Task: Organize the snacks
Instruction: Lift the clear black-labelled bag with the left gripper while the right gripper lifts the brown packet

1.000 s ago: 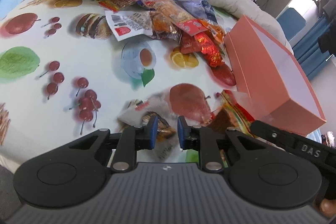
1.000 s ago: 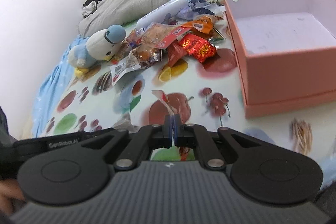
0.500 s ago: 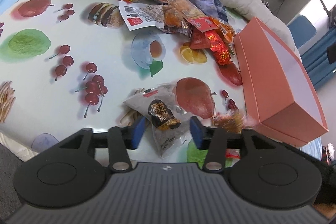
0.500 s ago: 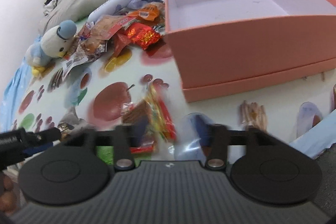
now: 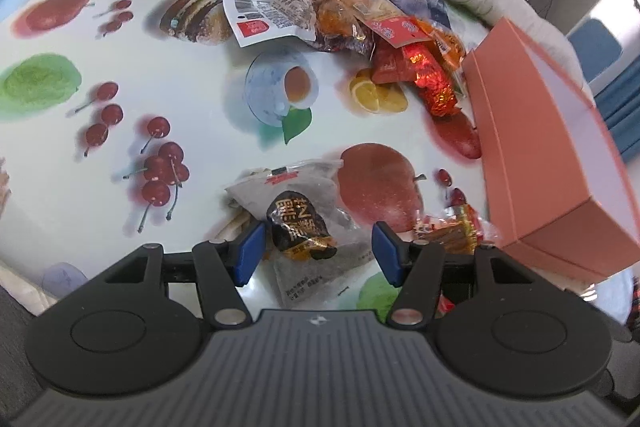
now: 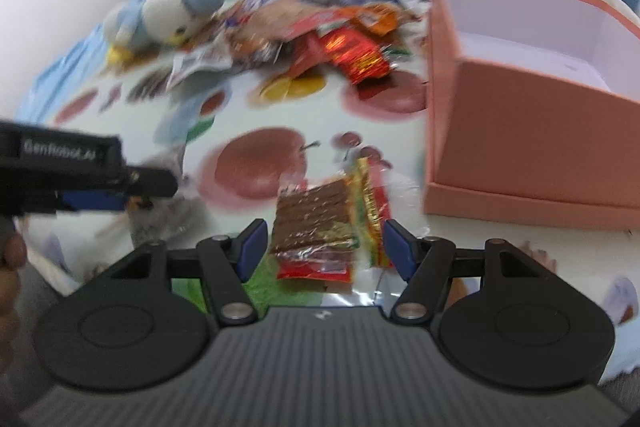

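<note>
While both fingers are standing apart:
Left gripper [image 5: 318, 253]: its fingers, just opened wider, are straddling a grey snack packet [image 5: 304, 223] lying lower centre.
Right gripper [image 6: 322, 247]: fingers are flanking a red-and-yellow snack packet [image 6: 332, 227] without pressing.
Pink box [image 6: 532, 131]: sitting open at right.
Snack pile [image 5: 380, 31]: lying upper centre.

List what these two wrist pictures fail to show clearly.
- Pink box, left wrist view: its inside is hidden by its own near wall.
- Snack pile, right wrist view: blurred, labels unreadable.
- Grey snack packet, left wrist view: near end hidden by the left gripper.
- Red snack packet, right wrist view: near end hidden by the right gripper.
</note>
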`<state>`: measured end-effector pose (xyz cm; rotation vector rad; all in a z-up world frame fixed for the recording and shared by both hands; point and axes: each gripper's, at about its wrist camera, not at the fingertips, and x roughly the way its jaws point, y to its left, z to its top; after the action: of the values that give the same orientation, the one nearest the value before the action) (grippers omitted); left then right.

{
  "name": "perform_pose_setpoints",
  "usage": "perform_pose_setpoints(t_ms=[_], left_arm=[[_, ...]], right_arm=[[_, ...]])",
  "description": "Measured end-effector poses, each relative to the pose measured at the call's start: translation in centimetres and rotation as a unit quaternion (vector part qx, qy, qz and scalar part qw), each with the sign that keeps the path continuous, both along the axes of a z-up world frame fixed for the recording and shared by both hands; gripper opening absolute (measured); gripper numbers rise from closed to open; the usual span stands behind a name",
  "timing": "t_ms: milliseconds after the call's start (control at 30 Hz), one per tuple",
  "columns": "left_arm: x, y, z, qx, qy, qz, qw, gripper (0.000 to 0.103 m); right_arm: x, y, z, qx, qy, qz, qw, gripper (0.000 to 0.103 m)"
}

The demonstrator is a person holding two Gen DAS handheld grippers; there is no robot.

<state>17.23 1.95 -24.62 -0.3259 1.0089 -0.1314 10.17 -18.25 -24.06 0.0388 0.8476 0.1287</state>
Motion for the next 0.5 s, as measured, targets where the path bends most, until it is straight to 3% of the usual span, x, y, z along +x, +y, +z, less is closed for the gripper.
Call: perform_pose_setpoints(t_ms=[233, 500], left_arm=[[1.0, 0.2, -0.9, 0.003, 0.006, 0.01, 0.9999, 0.064], [1.8, -0.2, -1.8, 0.015, 0.011, -0.001, 0.9998, 0.063]], right_arm=[[0.9, 1.2, -1.0, -0.043, -0.003, 0.036, 0.998, 0.068], [1.1, 1.6, -2.2, -0.045, -0.014, 0.053, 0.997, 0.069]])
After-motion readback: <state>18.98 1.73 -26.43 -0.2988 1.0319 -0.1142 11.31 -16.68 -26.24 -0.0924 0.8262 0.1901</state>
